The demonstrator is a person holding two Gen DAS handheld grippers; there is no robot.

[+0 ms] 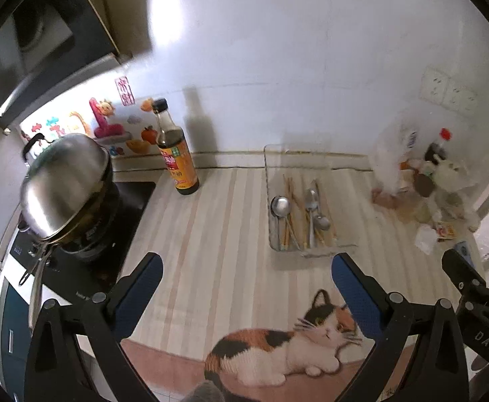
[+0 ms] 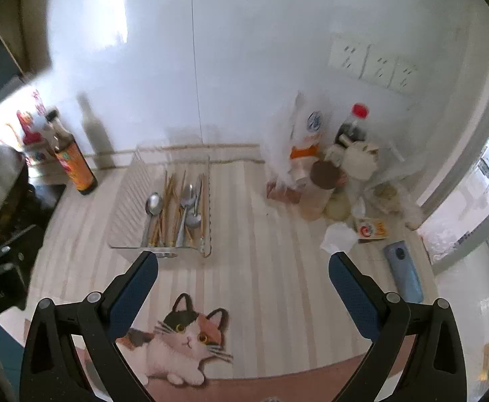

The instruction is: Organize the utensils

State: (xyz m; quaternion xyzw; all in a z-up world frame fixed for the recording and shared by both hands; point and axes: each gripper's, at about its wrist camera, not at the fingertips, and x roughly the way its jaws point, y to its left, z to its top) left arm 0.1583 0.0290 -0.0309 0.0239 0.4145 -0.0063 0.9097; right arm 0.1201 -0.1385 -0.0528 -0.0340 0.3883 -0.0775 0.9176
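Note:
A clear plastic tray (image 1: 267,174) (image 2: 123,201) stands on the striped mat near the back wall. In it lie metal spoons (image 1: 280,207) (image 2: 154,203) and several wooden chopsticks (image 1: 291,194) (image 2: 169,197), all mixed together. My left gripper (image 1: 246,269) is open and empty, in front of the tray and to its left. My right gripper (image 2: 242,266) is open and empty, just in front of the tray's near right corner. The right gripper also shows at the right edge of the left wrist view (image 1: 472,278).
A dark sauce bottle (image 1: 175,154) (image 2: 75,164) stands left of the tray. A lidded steel pan (image 1: 65,187) sits on the stove at the left. Bags, jars and a red-capped bottle (image 2: 351,134) crowd the back right corner. A blue phone (image 2: 403,273) lies at the right. A cat picture (image 2: 180,338) marks the mat's front.

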